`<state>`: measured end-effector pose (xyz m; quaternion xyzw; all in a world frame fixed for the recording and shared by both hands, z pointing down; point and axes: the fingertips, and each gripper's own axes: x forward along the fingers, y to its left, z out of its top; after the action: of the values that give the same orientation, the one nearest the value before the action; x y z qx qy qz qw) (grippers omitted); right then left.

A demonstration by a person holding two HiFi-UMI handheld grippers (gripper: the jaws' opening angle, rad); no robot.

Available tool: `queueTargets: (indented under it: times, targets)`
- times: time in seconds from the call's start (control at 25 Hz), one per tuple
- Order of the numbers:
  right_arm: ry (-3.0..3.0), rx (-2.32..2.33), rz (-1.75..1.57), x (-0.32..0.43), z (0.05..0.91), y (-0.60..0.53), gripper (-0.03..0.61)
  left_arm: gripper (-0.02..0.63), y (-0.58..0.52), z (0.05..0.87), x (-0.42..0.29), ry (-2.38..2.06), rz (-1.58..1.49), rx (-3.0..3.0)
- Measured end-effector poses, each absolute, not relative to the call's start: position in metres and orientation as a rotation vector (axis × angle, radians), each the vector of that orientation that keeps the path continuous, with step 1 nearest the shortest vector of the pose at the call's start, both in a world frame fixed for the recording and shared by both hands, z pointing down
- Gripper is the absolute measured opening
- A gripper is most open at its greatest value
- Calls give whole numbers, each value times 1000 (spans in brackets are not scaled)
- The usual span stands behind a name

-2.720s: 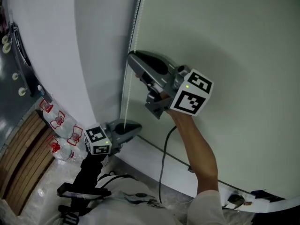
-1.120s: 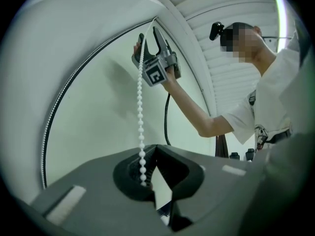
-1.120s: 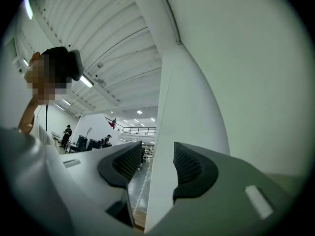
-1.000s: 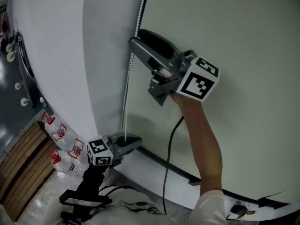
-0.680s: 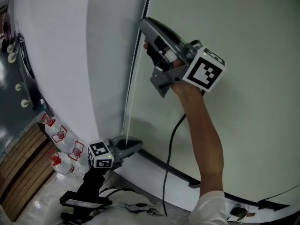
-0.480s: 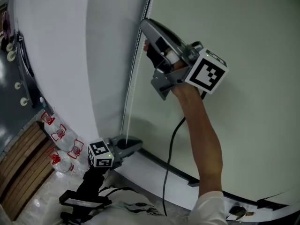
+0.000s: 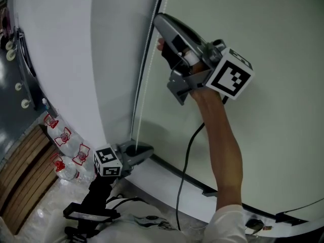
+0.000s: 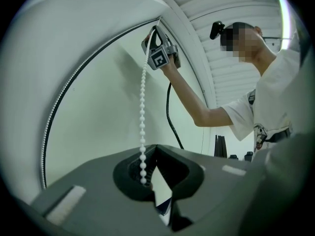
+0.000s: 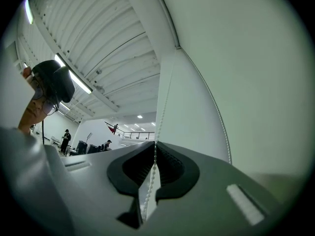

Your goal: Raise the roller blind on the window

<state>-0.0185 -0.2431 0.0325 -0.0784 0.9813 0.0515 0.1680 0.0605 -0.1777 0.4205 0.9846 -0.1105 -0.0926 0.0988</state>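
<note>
**Head view.** The roller blind [image 7: 263,39] is a smooth, matt, pale green sheet. A thin dark bar [image 7: 185,177] runs along its lower edge, above a white sill. Along its left edge hangs the bead chain [image 7: 147,71], a fine string of small white balls beside a curved white wall. The right tongs [image 7: 160,20], grey plastic with a black-and-white marker cube, are raised high on the chain. The left tongs [image 7: 147,150] sit low at the chain's foot, near the sill's left end. Clear bottles with red labels [image 7: 63,135] stand on the floor beside wooden slats [image 7: 20,184].

**Left gripper view.** The tips of the left tongs [image 8: 156,147] meet. Behind them the dark jaws curve apart into an oval hollow with ribbed pads. The chain [image 8: 143,107] drops into that hollow on the left side. I cannot tell whether the pads pinch it.

**Right gripper view.** The right tongs [image 9: 155,149] have just been closing. Their ribbed black tips are now pressed together on the chain [image 9: 159,117]. The chain rises past the blind's edge and trails down through the hollow. Overhead is a corrugated white ceiling [image 9: 108,43].
</note>
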Motion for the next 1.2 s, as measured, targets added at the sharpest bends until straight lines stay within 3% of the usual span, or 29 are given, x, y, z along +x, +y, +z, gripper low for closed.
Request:
queueTargets:
  times: [0.4, 1.2]
  targets:
    - [2847, -242, 137, -21, 69, -241, 14, -2, -181, 413, 59, -336, -290, 2917]
    - [3000, -276, -91, -23, 233, -220, 14, -2, -184, 413, 52, -362, -300, 2917]
